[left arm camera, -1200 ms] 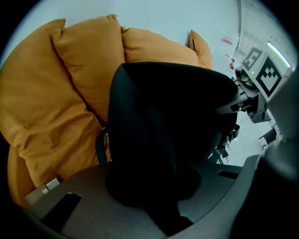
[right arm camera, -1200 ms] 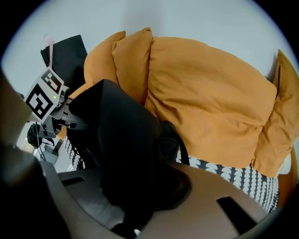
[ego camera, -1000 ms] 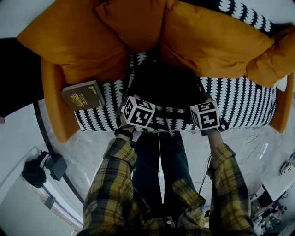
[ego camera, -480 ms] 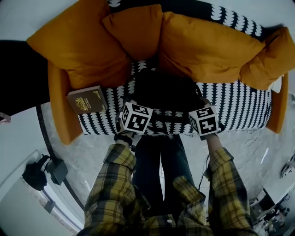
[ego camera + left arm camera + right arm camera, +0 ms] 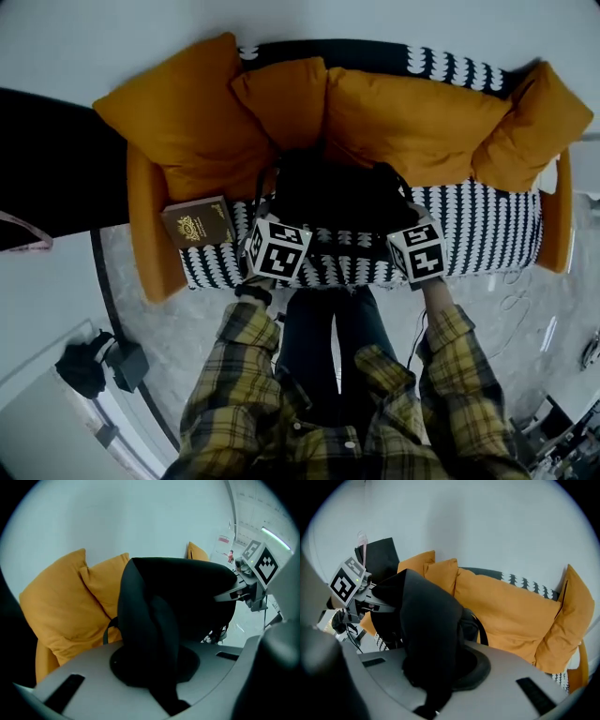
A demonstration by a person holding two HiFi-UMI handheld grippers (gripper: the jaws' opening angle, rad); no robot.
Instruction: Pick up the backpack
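1. The black backpack [image 5: 337,197] hangs between the two grippers over the middle of the sofa, right in front of the orange cushions [image 5: 412,122]. I can't tell whether its bottom touches the seat.
2. The left gripper [image 5: 154,667] has its jaws squeezed nearly together on a fold of the backpack's black fabric. In the left gripper view the cloth runs straight through the jaws and bulges up above them, so it's a proper pinch.
3. It's the same deal with the right gripper [image 5: 433,677]: the jaws are almost closed and clamp a thick fold of the bag on the other side. A black strap [image 5: 480,630] loops out beside the fold.
4. Each gripper view shows the other gripper across the bag, so they're gripping opposite ends of the top.
5. In the head view both marker cubes sit side by side at the bag's near edge, the left one [image 5: 278,248] and the right one [image 5: 417,251]. Arms in yellow plaid sleeves [image 5: 230,375] reach out to them.
6. The sofa seat [image 5: 487,234] has a black-and-white pattern, with orange armrests at both ends.
7. A brown book [image 5: 199,222] lies on the seat's left end, near the left cube but apart from the bag.
8. A dark bundle of gear [image 5: 94,361] sits on the floor at the lower left, well apart from the sofa.
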